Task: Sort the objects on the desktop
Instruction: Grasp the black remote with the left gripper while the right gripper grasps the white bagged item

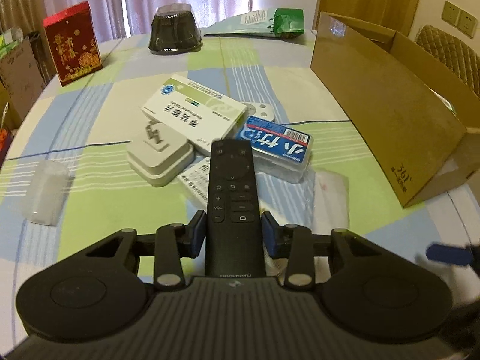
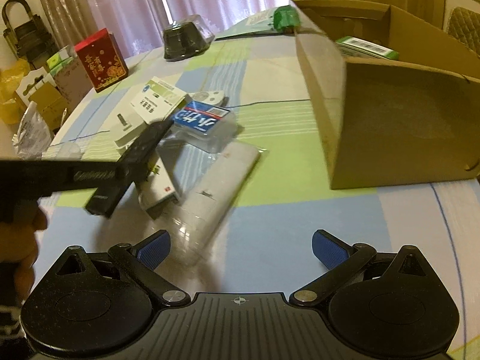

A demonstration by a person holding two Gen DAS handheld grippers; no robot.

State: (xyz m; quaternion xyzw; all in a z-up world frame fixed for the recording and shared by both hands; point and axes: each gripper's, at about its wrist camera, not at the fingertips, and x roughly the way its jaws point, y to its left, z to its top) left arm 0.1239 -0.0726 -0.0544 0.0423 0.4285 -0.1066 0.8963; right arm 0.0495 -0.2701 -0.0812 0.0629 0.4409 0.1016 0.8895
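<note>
In the left wrist view, the left gripper (image 1: 233,232) holds a black remote (image 1: 232,198) at the lower centre, its blue pads pressed against the remote's sides and the button end pointing up the frame. Beyond its tip lies a pile: a white-and-green medicine box (image 1: 195,112), a blue-labelled clear case (image 1: 277,147) to the right and a white adapter (image 1: 160,156) to the left. A cardboard box (image 1: 387,111) stands at the right, a red box (image 1: 72,43) at the upper left, all on a checked tablecloth (image 1: 99,192). In the right wrist view, the right gripper (image 2: 240,250) sits at the bottom with its fingers spread wide and nothing between them, over a clear plastic packet (image 2: 210,198). The remote (image 2: 132,168) is at the middle left, raised above the pile; the cardboard box (image 2: 399,126) fills the right, its open top showing a green-and-white carton (image 2: 367,48) inside.
</note>
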